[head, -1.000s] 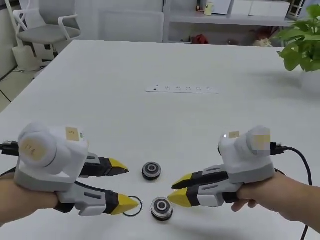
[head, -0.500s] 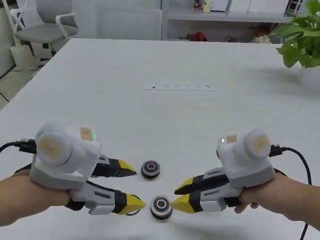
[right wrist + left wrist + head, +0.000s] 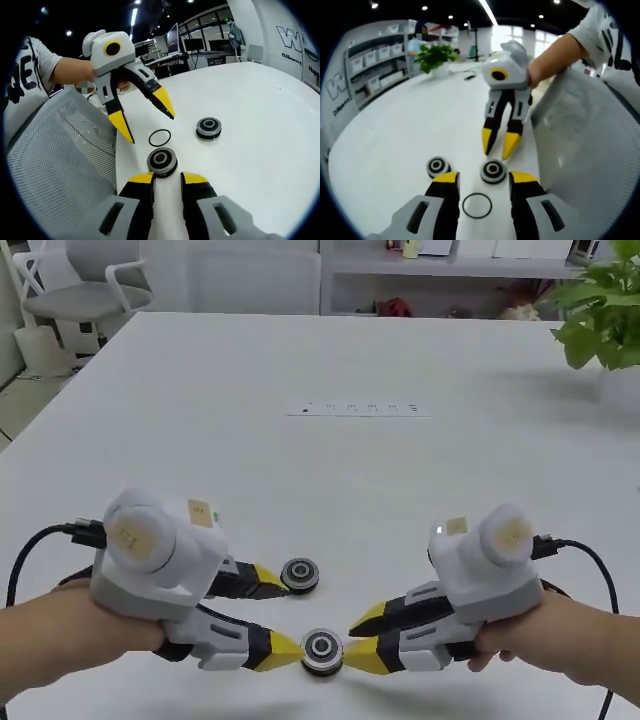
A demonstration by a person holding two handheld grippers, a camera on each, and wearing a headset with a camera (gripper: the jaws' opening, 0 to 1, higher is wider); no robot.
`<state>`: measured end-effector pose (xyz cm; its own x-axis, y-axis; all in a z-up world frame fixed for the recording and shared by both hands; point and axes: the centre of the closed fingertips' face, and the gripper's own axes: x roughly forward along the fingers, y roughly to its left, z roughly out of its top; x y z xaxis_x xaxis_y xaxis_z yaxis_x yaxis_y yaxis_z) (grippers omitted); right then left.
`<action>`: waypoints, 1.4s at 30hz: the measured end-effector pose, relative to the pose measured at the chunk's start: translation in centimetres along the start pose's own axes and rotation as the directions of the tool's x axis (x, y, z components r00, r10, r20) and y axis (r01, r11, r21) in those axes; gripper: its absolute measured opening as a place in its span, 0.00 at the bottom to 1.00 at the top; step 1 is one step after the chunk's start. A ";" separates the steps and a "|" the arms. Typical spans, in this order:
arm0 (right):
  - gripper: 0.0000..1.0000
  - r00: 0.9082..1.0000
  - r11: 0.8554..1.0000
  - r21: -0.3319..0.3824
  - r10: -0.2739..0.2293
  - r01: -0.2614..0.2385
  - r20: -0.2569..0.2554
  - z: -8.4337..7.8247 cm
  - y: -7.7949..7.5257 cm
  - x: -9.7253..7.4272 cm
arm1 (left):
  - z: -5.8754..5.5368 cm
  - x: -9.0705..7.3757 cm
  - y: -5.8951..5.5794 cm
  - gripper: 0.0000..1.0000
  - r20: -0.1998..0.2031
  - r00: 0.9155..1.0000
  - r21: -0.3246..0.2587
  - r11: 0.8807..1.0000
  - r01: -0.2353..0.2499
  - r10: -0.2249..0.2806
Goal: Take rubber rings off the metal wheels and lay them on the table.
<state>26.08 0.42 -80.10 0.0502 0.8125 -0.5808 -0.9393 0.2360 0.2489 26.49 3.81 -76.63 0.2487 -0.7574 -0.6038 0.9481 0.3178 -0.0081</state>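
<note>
Two metal wheels with black rims lie near the table's front edge: the near wheel [image 3: 322,648] [image 3: 493,171] [image 3: 162,161] and the far wheel [image 3: 300,575] [image 3: 438,166] [image 3: 209,128]. A loose black rubber ring [image 3: 477,205] [image 3: 160,137] lies flat on the table between my left gripper's jaws. My left gripper [image 3: 278,614] [image 3: 484,177] [image 3: 147,122] is open wide, with its lower tip just left of the near wheel. From the right, my right gripper [image 3: 366,637] [image 3: 168,178] [image 3: 500,145] points at the same wheel, its jaws open by a narrow gap and holding nothing.
A white power strip [image 3: 360,408] lies mid-table, far from the grippers. A green plant [image 3: 600,320] stands at the back right and an office chair [image 3: 80,290] at the back left. Cables [image 3: 600,570] trail from both grippers. The table's front edge is close behind the wheels.
Both grippers have closed in on the near wheel from either side. The left gripper now covers the loose ring in the head view. The wheels have not moved.
</note>
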 end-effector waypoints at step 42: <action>0.16 1.000 1.000 -0.009 0.009 -0.009 -0.004 -0.5 0.2 0.7 | -0.9 3.3 -1.7 0.20 -0.055 0.997 0.026 0.998 0.058 -0.056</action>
<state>25.79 0.77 -80.88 0.0407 0.8125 -0.5815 -0.9429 0.2239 0.2468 25.53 1.31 -79.29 0.1835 -0.7415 -0.6453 0.9657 0.2586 -0.0224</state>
